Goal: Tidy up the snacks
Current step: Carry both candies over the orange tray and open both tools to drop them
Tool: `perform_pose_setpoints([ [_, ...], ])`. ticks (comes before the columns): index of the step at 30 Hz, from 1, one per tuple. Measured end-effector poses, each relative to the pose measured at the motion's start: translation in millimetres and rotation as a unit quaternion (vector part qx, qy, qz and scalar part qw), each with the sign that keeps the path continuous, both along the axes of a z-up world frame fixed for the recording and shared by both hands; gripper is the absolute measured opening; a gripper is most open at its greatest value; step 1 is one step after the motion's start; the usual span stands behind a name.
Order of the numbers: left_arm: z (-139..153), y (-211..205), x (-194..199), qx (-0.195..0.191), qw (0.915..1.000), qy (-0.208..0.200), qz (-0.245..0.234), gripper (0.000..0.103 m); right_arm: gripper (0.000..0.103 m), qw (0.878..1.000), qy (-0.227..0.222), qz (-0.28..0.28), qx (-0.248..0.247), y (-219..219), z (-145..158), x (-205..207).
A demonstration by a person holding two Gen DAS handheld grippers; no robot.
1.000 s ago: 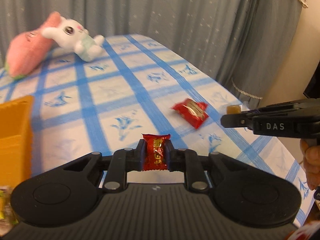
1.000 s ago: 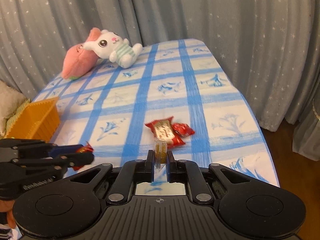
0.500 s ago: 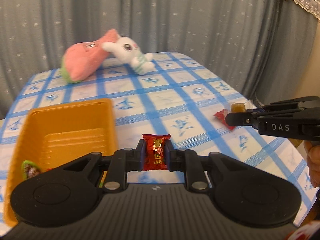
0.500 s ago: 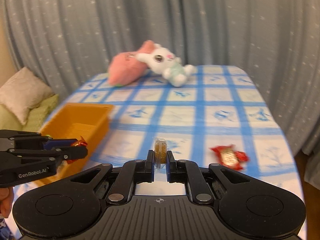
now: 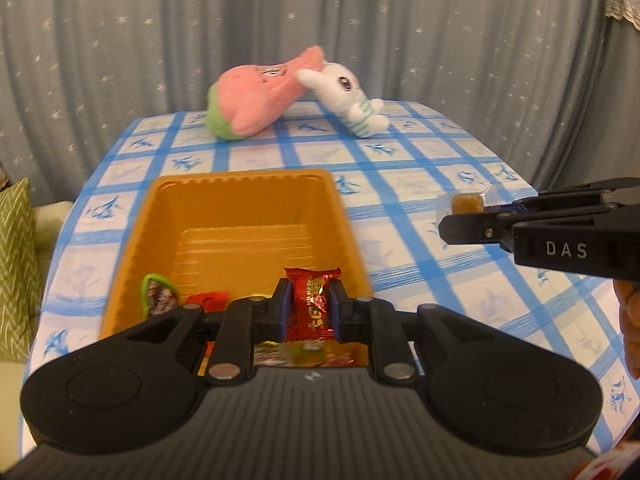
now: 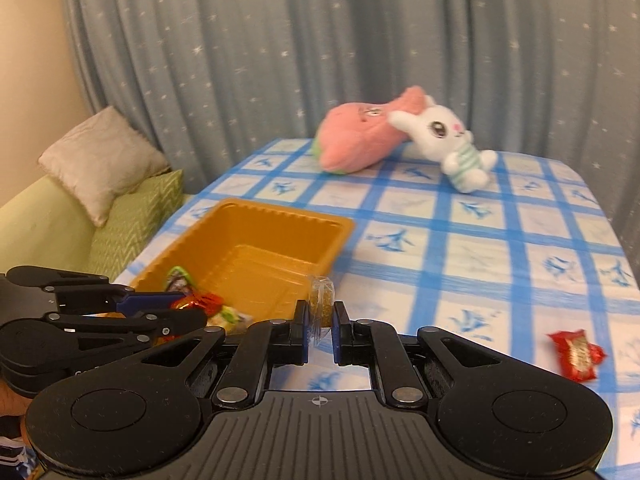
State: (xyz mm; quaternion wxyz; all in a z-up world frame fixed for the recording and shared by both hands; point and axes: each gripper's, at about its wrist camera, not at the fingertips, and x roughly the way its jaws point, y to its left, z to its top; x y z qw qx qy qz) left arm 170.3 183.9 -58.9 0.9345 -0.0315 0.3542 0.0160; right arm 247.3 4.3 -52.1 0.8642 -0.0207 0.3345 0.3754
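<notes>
My left gripper (image 5: 308, 306) is shut on a red wrapped candy (image 5: 311, 300) and holds it over the near end of the orange tray (image 5: 240, 216). The tray holds several wrapped snacks (image 5: 158, 294) at its near end. My right gripper (image 6: 321, 322) is shut on a small brown candy in clear wrap (image 6: 321, 300), to the right of the tray; it also shows in the left wrist view (image 5: 466, 216). The left gripper shows in the right wrist view (image 6: 188, 308) over the tray (image 6: 256, 240). A red snack packet (image 6: 576, 354) lies on the tablecloth at the right.
A pink plush (image 5: 256, 100) and a white bunny plush (image 5: 348, 96) lie at the far end of the blue checked table (image 5: 400, 200). A green sofa with a cushion (image 6: 100, 160) stands left of the table. Grey curtains hang behind.
Both grippers have swung left toward the orange tray with their candies. The left gripper now hangs over the tray's near end. The red packet on the table has dropped behind to the right.
</notes>
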Motion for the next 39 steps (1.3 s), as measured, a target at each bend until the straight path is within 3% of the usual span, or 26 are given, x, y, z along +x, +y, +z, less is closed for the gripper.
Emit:
perform_pose_setpoints([
  [13, 3, 64, -3, -0.007, 0.9984, 0.000, 0.056, 0.018, 0.011, 0.999, 0.027, 0.046, 0.000, 61, -14, 2],
  [33, -7, 63, 6, -0.002, 0.9987, 0.016, 0.048, 0.018, 0.011, 0.998, 0.030, 0.055, 0.000, 79, -18, 5],
  [37, -11, 69, 10, -0.002, 0.9979, 0.022, 0.061, 0.029, 0.011, 0.998, 0.030, 0.055, -0.002, 80, -19, 5],
  [39, -11, 73, 10, -0.010, 0.9976, 0.021, 0.065, 0.030, 0.011, 0.998, 0.032, 0.053, -0.003, 79, -19, 6],
])
